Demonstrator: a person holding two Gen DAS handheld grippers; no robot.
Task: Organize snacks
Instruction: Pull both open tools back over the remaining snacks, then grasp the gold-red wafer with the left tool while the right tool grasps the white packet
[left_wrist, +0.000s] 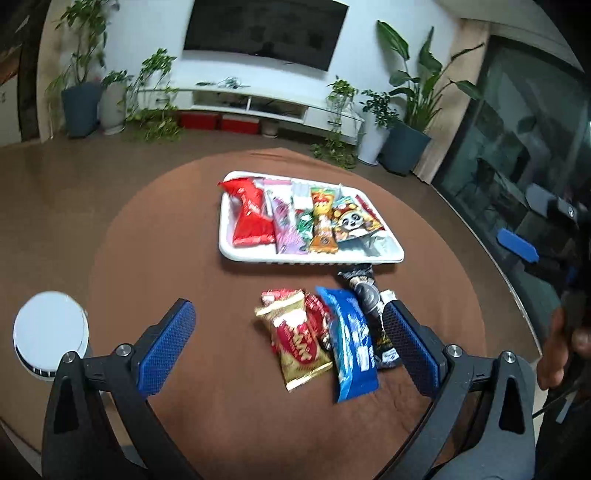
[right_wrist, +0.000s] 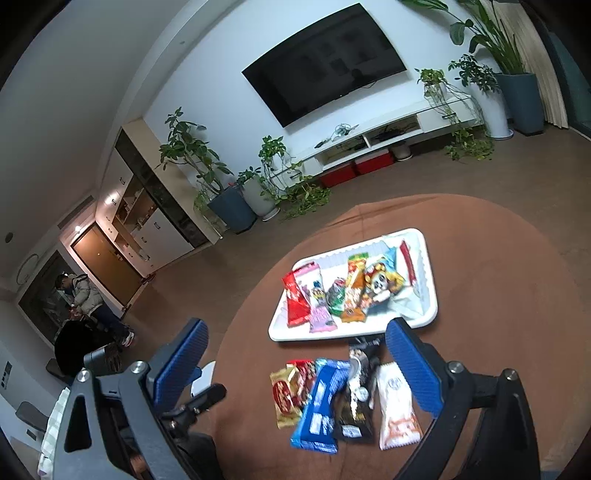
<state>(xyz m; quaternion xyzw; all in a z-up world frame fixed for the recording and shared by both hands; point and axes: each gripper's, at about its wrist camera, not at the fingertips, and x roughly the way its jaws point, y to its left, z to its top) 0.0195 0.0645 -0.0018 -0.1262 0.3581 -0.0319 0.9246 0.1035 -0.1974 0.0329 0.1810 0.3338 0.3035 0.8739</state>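
Both grippers are held back from the snacks, nothing carried. The left gripper (left_wrist: 291, 343) is spread wide above the loose packets (left_wrist: 317, 343) on the brown bench (left_wrist: 177, 229); the right gripper (right_wrist: 295, 365) is spread too. The white tray (left_wrist: 384, 254) beyond already holds a neat row, so the loose pile is judged next.

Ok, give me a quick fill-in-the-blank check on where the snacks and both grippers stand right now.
1. The white tray sits on a ____ cloth.
2. The blue packet lies ____ the tray, on the cloth.
3. The panda packet lies ____ the tray.
4. The left gripper and the right gripper both have their jaws ____, holding nothing.

Missing words: brown; outside; inside; open
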